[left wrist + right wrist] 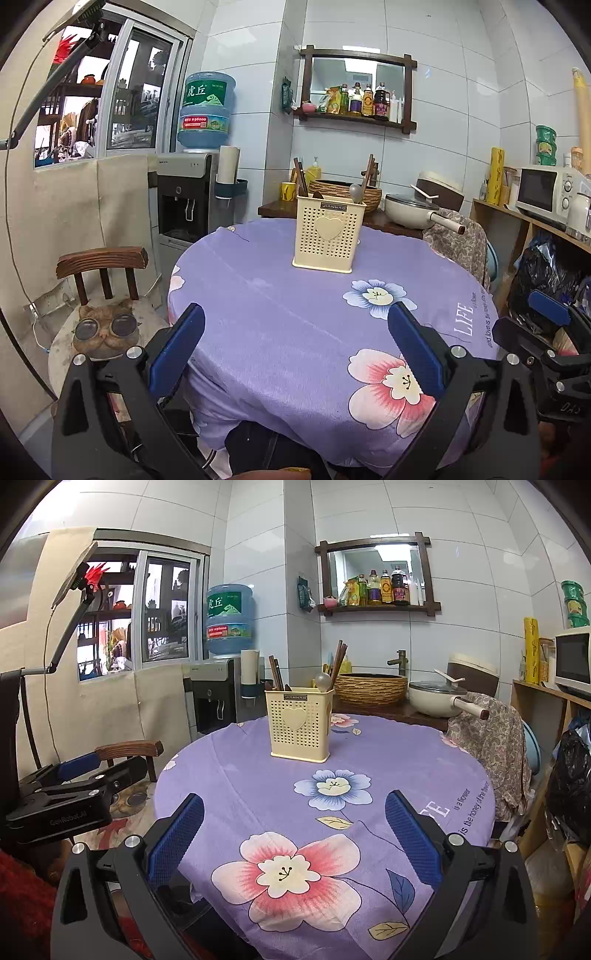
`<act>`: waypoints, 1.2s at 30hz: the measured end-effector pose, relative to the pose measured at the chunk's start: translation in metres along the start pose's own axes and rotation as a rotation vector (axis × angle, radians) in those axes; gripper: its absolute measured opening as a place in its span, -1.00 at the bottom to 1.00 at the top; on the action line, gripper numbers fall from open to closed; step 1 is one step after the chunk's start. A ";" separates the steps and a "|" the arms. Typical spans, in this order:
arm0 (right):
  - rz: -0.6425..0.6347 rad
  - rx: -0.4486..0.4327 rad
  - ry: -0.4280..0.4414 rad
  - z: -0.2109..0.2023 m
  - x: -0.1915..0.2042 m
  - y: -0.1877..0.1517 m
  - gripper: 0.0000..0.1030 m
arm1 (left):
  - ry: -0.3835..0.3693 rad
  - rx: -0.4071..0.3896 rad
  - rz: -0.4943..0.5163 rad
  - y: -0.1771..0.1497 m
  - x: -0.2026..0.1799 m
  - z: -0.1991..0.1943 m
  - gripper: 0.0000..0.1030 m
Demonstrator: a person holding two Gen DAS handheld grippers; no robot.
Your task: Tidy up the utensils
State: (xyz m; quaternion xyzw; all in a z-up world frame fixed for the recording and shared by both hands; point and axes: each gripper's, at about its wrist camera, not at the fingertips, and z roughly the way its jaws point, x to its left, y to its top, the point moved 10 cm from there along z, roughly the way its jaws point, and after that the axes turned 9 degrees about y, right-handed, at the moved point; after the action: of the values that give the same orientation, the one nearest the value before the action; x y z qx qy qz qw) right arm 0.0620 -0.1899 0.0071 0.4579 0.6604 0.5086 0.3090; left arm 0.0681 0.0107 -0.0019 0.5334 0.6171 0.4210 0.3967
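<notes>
A cream perforated utensil holder [327, 236] with a heart on its front stands at the far middle of the round table; it also shows in the right wrist view [300, 725]. Dark chopsticks [276, 672], more chopsticks [338, 661] and a spoon [322, 681] stand inside it. My left gripper [295, 347] is open and empty over the table's near edge. My right gripper [293, 834] is open and empty over the near part of the table. Each gripper is well short of the holder.
The table wears a purple flowered cloth [295, 306]. A wooden chair with a cat cushion [105, 328] stands left. A water dispenser [186, 195], a woven basin [371, 688], a pan [439, 698], a draped chair [491, 746] and a microwave [546, 192] ring the table.
</notes>
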 end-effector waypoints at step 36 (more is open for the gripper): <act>-0.004 0.005 0.008 -0.004 -0.001 0.000 0.88 | 0.016 -0.018 -0.006 -0.004 0.003 -0.006 0.89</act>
State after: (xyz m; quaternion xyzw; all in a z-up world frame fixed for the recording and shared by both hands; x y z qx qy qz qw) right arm 0.0590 -0.1923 0.0086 0.4553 0.6638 0.5082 0.3064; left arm 0.0608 0.0132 -0.0038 0.5246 0.6181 0.4293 0.3980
